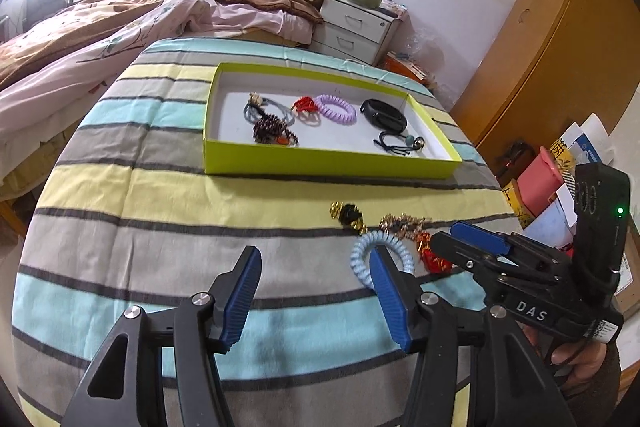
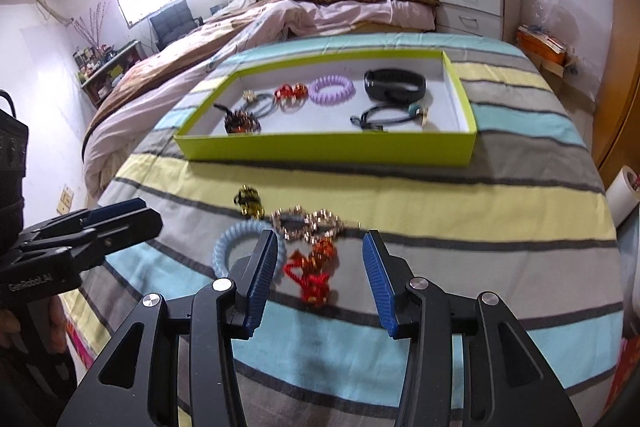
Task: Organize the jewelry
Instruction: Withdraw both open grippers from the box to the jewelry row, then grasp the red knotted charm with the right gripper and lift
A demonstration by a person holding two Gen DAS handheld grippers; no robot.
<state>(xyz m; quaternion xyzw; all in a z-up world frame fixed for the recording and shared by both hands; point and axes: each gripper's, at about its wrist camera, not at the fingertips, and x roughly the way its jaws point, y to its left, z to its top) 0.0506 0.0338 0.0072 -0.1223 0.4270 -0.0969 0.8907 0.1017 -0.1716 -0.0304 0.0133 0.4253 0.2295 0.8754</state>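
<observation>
Jewelry still loose on the striped cloth [image 2: 440,187] sits right at your tongs: a red and gold knotted piece [image 2: 314,267] lies between the spread fingers of your right gripper [image 2: 320,279], with neither pad on it. Your pale blue coil band [image 2: 236,247] lies just left of that gripper's left finger, partly behind it; a gold chain piece [image 2: 308,223] rests just beyond, and a black and gold piece [image 2: 250,205] farther toward the tray. Your left gripper [image 1: 316,291] is spread too, empty, over bare cloth, with the blue coil [image 1: 380,255] beside its right finger.

In the green tray [image 2: 320,147] already lie a purple coil [image 2: 332,89], a black band [image 2: 394,81], a dark cord with a teal bead [image 2: 384,117], red pieces [image 2: 290,93], a grey cord [image 2: 260,103] and a dark beaded cluster [image 2: 240,123].

From the left camera your right gripper hides part of the red piece. The loose pieces are blurred, so you cannot make out their detail.

You have bare cloth between the loose pieces and the tray's near wall, and open floor in the tray's middle. The cloth's right edge drops off near boxes.
</observation>
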